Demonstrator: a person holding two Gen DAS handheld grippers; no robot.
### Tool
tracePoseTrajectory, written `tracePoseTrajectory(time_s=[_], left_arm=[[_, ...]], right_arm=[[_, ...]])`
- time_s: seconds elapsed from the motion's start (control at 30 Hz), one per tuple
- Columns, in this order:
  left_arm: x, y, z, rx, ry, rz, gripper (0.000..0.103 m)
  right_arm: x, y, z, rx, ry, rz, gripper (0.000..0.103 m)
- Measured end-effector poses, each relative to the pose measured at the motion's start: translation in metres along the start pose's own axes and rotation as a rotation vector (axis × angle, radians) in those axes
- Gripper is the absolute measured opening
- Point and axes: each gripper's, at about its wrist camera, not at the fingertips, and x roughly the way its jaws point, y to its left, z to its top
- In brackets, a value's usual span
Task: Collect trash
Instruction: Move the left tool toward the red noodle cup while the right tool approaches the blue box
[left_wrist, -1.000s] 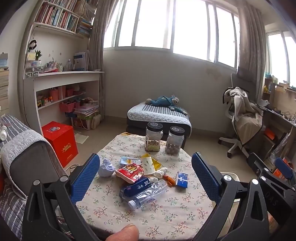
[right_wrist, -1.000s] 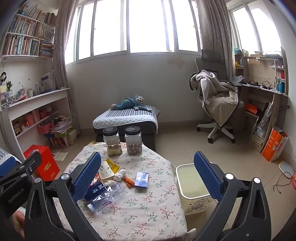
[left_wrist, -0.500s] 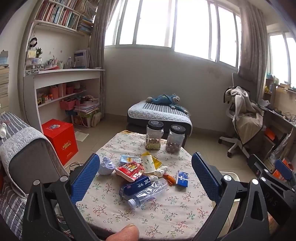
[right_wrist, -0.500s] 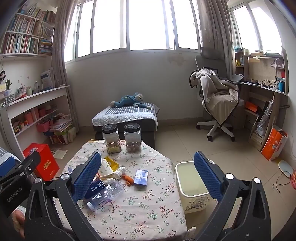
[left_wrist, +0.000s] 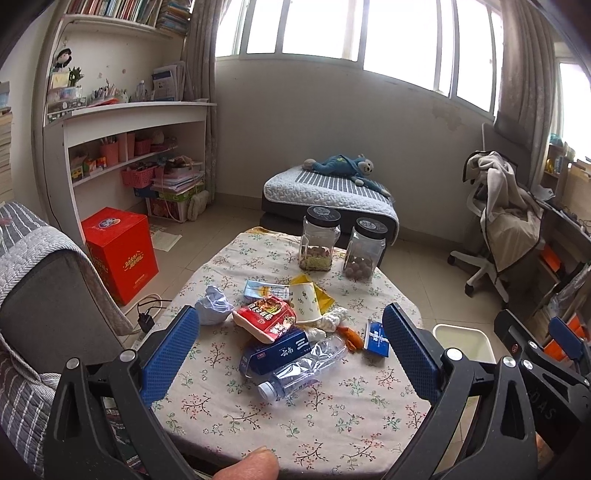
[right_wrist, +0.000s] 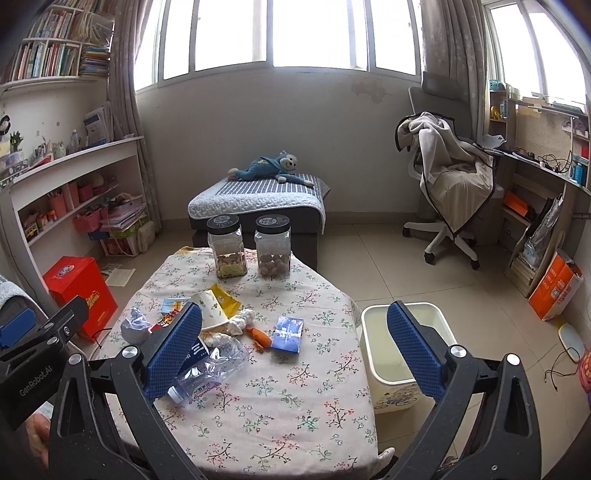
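Trash lies in a heap on the floral table (left_wrist: 332, 424): a crushed clear bottle (left_wrist: 303, 365), a blue carton (left_wrist: 275, 354), a red snack bag (left_wrist: 267, 317), a paper cup (left_wrist: 304, 302), crumpled blue paper (left_wrist: 212, 306), an orange scrap (left_wrist: 351, 336) and a small blue packet (left_wrist: 376, 334). A cream bin (right_wrist: 399, 354) stands on the floor right of the table. My left gripper (left_wrist: 291, 354) is open and empty, above the near table edge. My right gripper (right_wrist: 291, 350) is open and empty, between table and bin.
Two black-lidded jars (left_wrist: 319, 240) (left_wrist: 365, 247) stand at the table's far edge. A grey sofa arm (left_wrist: 48, 277) and a red box (left_wrist: 118, 251) are on the left. A low bed (left_wrist: 332, 195) is behind, and an office chair (right_wrist: 450, 192) at the right.
Both grippers have tilted down and moved a little nearer the table; the trash and bin now sit higher and larger in view. Both stay open.
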Motion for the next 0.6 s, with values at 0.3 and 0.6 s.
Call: tracePoseTrajectory(time_s=[0.3, 0.6], left_arm=[[0.096, 0.009, 0.006, 0.011, 0.185, 0.037, 0.096], [0.221, 0.026, -0.003, 0.153, 0.594, -0.039, 0.096]], right_arm=[[0.094, -0.001, 0.01, 0.018, 0.237, 0.099, 0.096], [0.204, -0.024, -0.008, 0.107, 0.536, 0.177, 0.096]])
